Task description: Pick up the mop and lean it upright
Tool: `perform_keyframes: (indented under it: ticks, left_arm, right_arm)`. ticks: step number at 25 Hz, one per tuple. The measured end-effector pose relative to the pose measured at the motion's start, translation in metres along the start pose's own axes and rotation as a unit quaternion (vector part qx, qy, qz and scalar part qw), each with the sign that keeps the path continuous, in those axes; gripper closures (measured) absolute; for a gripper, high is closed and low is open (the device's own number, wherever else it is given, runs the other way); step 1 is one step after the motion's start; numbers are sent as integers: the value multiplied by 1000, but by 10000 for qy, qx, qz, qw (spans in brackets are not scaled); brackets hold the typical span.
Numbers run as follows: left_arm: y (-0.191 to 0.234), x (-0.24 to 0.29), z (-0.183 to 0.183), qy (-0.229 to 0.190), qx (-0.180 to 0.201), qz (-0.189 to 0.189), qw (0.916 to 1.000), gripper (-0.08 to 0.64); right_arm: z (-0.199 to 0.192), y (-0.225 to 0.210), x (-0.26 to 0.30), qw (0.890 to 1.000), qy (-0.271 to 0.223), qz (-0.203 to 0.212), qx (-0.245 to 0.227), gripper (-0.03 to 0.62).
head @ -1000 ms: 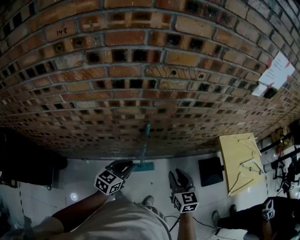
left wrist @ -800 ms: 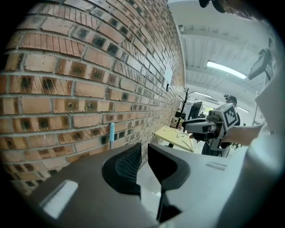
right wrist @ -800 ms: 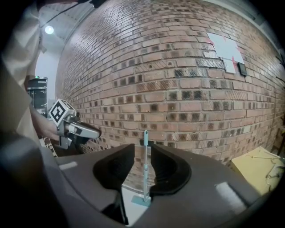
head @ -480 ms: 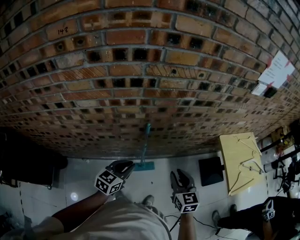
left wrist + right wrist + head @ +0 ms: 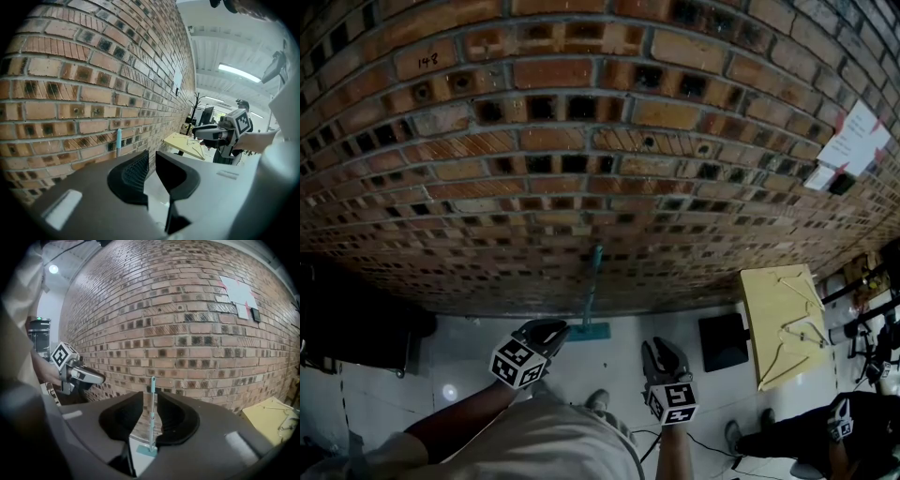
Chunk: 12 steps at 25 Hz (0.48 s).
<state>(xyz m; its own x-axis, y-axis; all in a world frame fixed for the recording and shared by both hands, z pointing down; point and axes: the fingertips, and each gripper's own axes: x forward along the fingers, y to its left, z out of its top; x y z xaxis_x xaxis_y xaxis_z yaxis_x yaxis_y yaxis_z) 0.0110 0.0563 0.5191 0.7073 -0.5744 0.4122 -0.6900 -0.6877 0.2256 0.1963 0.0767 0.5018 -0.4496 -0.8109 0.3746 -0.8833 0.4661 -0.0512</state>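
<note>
Right gripper (image 5: 661, 347): my jaws have just been closing and now stand together, with nothing between them.

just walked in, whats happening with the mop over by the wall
A person holds a claw in each hand, facing a brick wall. The teal mop already leans upright against that wall, its head down on the floor, and neither claw touches it. The left claw and right claw hang back from it, both empty. The right claw's jaws have just been closing with nothing between them; the left's stand close together too.
</note>
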Motion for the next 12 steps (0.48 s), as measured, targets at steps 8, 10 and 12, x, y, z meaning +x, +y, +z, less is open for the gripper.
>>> perform_keyframes:
  ticks: [8, 10, 12]
  left_arm:
    - [-4, 4, -2, 28, -1, -51, 10000, 494]
    - [-5, 5, -1, 34, -3, -53, 10000, 494]
    - [-5, 7, -1, 42, -1, -55, 10000, 494]
  right_arm:
    - [-2, -2, -2, 10000, 11, -5, 1, 500]
    - [-2, -3, -3, 10000, 38, -2, 5, 500]
    - [-3, -3, -3, 10000, 96, 8, 11, 500]
